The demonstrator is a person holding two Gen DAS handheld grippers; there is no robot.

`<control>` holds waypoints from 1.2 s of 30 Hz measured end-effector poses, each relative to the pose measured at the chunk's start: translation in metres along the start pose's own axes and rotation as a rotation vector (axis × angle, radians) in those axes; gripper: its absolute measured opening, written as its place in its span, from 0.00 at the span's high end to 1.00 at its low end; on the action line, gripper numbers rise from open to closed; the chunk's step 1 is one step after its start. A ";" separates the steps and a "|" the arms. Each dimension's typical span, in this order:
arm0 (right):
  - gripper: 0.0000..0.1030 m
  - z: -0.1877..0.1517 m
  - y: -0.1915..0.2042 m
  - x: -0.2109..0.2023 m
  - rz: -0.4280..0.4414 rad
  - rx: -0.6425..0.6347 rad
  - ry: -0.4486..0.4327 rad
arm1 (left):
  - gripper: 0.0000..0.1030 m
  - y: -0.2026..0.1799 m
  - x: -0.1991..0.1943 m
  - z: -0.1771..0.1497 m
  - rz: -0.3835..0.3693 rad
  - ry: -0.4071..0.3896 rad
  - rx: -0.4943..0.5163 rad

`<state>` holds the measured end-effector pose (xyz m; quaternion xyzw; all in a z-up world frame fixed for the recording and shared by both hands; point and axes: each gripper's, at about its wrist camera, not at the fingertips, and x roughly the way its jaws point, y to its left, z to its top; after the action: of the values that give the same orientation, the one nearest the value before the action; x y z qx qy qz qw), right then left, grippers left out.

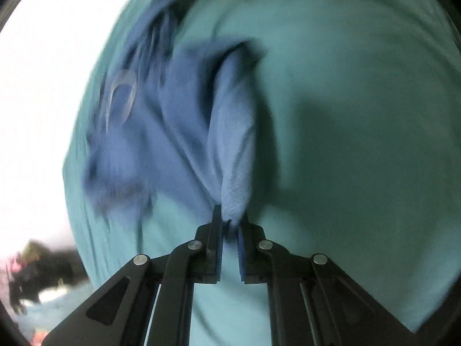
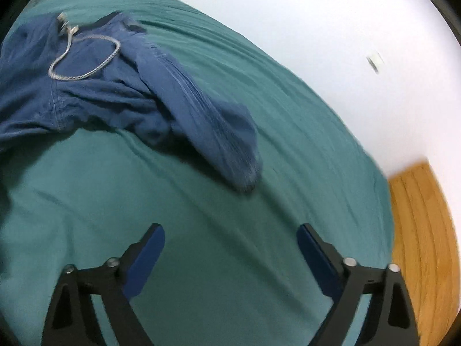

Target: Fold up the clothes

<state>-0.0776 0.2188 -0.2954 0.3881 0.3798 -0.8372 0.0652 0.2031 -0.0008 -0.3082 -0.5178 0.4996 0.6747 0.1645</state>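
An edge of the blue garment was clamped in the left gripper, likely for lifting off the teal bed; the right gripper was held with jaws apart, empty.

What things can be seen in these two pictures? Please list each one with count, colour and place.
garment: one, blue, crumpled on the sheet; one edge pinched by the left gripper
drawstring: one, white, looped on the garment
sheet: one, teal, spread under the garment
wall: white, behind the sheet
floor: wooden, orange-brown, right edge of the right wrist view
left gripper: black, blue pads, jaws shut on the garment
right gripper: black, blue pads, jaws open over the sheet, holding nothing
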 end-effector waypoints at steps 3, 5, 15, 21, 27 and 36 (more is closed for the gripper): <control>0.20 0.018 0.023 0.026 -0.065 -0.112 -0.039 | 0.98 0.004 0.012 -0.048 0.023 0.114 -0.008; 0.20 0.030 0.036 0.044 -0.136 -0.182 -0.061 | 0.98 0.007 0.020 -0.079 0.039 0.189 -0.013; 0.20 0.051 0.034 0.104 -0.259 -0.220 -0.006 | 0.16 -0.011 0.015 0.033 0.251 -0.107 -0.076; 0.19 0.042 0.025 0.106 -0.242 -0.205 0.007 | 0.16 -0.030 0.021 0.064 0.031 -0.121 -0.031; 0.18 0.029 0.030 0.104 -0.242 -0.203 -0.026 | 0.06 -0.044 0.018 0.063 -0.164 -0.096 -0.079; 0.93 0.022 0.002 0.124 -0.221 -0.038 0.060 | 0.90 0.013 0.081 0.064 -0.144 -0.024 -0.401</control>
<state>-0.1756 0.2254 -0.3737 0.3676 0.4378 -0.8199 -0.0317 0.1260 0.0236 -0.3739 -0.5666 0.3150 0.7531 0.1119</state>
